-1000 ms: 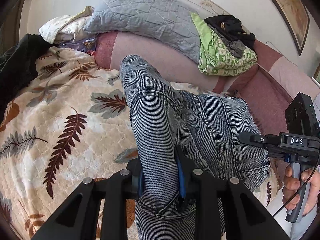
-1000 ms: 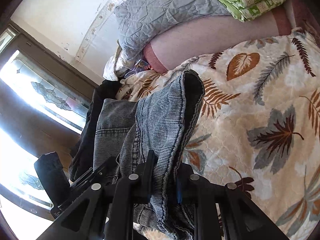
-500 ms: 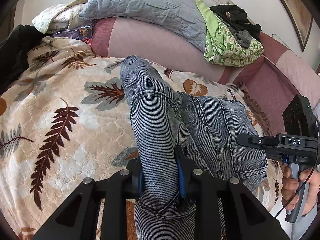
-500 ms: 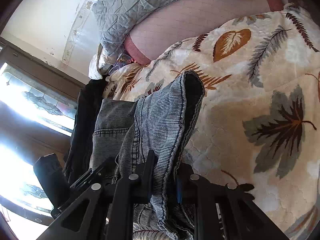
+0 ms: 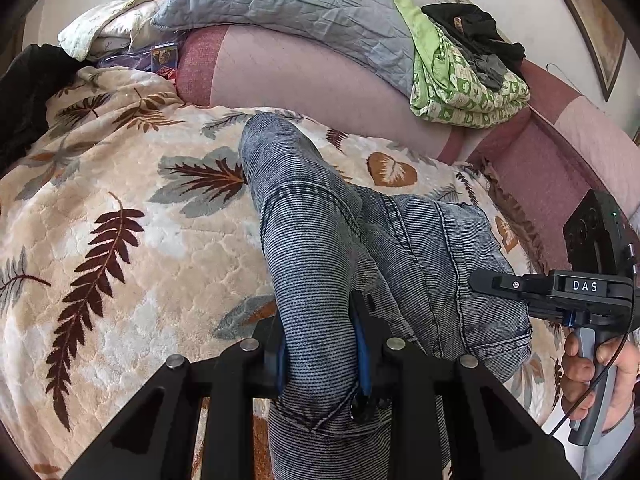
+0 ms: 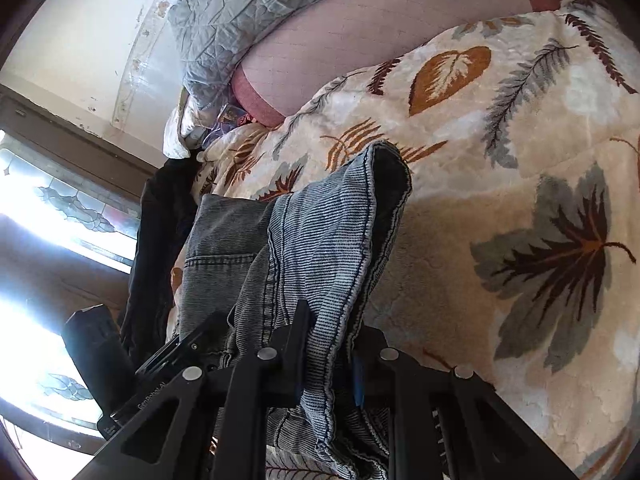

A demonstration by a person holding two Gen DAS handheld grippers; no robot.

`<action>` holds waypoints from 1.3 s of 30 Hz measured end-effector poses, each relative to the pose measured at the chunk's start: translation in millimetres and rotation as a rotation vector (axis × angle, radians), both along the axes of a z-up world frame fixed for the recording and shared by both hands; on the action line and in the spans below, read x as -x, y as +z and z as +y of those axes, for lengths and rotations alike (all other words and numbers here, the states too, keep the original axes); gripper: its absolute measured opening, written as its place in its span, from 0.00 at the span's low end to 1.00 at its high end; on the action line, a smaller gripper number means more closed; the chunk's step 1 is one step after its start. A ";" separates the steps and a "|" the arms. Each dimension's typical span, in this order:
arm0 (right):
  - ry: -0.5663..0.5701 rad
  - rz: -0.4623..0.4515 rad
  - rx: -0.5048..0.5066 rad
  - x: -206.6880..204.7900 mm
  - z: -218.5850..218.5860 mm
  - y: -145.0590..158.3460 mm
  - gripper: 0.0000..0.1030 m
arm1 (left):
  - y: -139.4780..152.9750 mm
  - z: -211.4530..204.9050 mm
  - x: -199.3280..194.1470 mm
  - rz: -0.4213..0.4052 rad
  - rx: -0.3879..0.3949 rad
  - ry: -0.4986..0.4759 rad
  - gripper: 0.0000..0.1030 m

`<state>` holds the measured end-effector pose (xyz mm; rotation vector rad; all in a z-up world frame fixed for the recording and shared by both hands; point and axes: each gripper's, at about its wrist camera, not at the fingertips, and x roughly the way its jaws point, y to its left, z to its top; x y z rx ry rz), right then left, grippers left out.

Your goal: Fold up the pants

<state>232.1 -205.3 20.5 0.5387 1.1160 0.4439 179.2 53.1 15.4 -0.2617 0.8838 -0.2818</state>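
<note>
Grey-blue washed denim pants point(image 5: 420, 248) hang over a bed with a leaf-print blanket point(image 5: 120, 216). My left gripper point(image 5: 320, 356) is shut on a thick fold of the pants, which rises up and away from the blue-edged pads. In the right wrist view, my right gripper point(image 6: 326, 376) is shut on another bunched edge of the pants point(image 6: 320, 240), with a back pocket seen to the left. The right gripper's body shows at the right of the left wrist view, held by a hand point(image 5: 588, 372). The left gripper's body shows at the lower left of the right wrist view.
A pink headboard cushion point(image 5: 304, 76) runs along the back. On it lie a grey quilted pillow point(image 5: 304, 4) and a green patterned folded cloth point(image 5: 464, 84) with dark clothes on top. Dark garments point(image 5: 24, 92) lie at the blanket's left edge. A bright window point(image 6: 48, 208) is beside the bed.
Both grippers have sunk toward the blanket with the pants still held. The blanket fills more of both views and the pillows have shifted upward.
</note>
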 end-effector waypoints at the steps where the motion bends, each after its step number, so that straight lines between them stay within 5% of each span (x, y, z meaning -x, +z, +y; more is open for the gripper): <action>1: 0.000 -0.002 0.000 -0.1 0.5 0.7 0.18 | -0.5 0.4 -0.5 0.002 0.002 0.005 0.27; 12: -0.017 0.089 0.022 -3.6 -0.4 -39.2 0.21 | -40.4 -5.1 -3.5 0.083 -0.028 0.028 0.28; 16: -0.067 0.164 0.052 -2.2 -8.1 -59.3 0.40 | -50.8 -3.2 -4.1 0.133 -0.082 0.076 0.54; 17: -0.059 0.158 0.076 0.1 -7.4 -58.6 0.43 | -49.1 -0.5 -3.0 0.137 -0.085 0.097 0.62; 24: -0.027 -0.045 0.314 30.5 7.8 -2.1 0.55 | -16.1 9.7 24.5 0.065 -0.149 0.158 0.63; 27: 0.010 -0.101 0.226 48.1 17.5 12.1 0.68 | -0.1 13.8 44.4 0.014 -0.112 0.171 0.63; 29: 0.035 -0.084 0.122 54.1 19.6 5.4 0.68 | 8.5 14.7 57.9 -0.029 -0.053 0.166 0.63; 33: 0.019 0.087 -0.041 48.9 12.8 -53.2 0.69 | -5.6 -2.0 63.7 -0.023 0.037 0.070 0.69; 35: -0.040 0.128 -0.133 49.1 -1.3 -75.0 0.66 | -37.1 -18.3 52.4 0.101 -0.011 0.014 0.69; 37: -0.042 0.138 -0.141 50.4 -3.3 -67.9 0.65 | -46.1 -23.8 53.5 0.088 -0.100 0.037 0.69; 39: -0.008 0.124 -0.041 49.0 3.9 -49.9 0.66 | -35.3 -24.6 57.3 0.070 -0.088 0.051 0.69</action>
